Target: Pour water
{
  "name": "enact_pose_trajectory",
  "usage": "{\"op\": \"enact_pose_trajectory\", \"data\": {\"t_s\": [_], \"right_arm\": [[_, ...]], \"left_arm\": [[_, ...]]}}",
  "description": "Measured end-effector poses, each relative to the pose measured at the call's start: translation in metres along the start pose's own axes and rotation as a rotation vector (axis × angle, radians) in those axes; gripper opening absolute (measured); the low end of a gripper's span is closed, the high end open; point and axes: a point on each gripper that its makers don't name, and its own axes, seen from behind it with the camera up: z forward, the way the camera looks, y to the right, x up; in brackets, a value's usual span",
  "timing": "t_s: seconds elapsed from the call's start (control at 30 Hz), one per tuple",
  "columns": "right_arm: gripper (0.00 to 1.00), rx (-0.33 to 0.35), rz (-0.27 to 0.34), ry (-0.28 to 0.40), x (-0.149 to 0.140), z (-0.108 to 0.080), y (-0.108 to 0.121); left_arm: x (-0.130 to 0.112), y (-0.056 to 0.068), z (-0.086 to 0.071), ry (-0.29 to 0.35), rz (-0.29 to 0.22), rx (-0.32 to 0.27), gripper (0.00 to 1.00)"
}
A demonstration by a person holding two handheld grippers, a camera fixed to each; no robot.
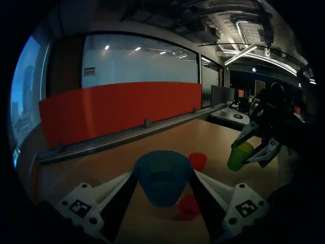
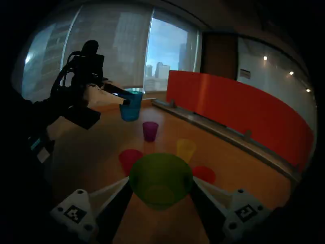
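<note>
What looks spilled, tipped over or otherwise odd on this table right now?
Nothing stands out. The left hand-held gripper holds the blue cup and the right hand-held gripper the green cup, both roughly upright. The purple cup, yellow cup and red cup stand upright on the table, with no puddle visible.

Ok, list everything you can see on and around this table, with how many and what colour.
blue cup: one, blue, held by the left gripper
green cup: one, green, held by the right gripper
red cups: two, red, on the table just beyond the green cup
yellow cup: one, yellow, on the table
purple cup: one, purple, on the table, farther off
table: one, wood brown
partition: one, red-orange, along the table's edge
left gripper: one, white fingers, shut on the blue cup
right gripper: one, white fingers, shut on the green cup
</note>
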Motion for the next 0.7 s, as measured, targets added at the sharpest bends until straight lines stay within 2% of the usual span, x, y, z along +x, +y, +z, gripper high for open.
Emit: {"op": "enact_pose_trajectory", "data": {"t_s": [0.27,0.7], "right_arm": [[0.91,0.005,0.02,0.053,0.017,-0.005,-0.006],[0.91,0.029,0.022,0.128,0.046,-0.01,-0.016]], "left_arm": [[0.026,0.014,-0.02,0.082,-0.006,-0.009,0.87],[0.041,0.032,-0.039,0.147,-0.005,-0.017,0.87]]}}
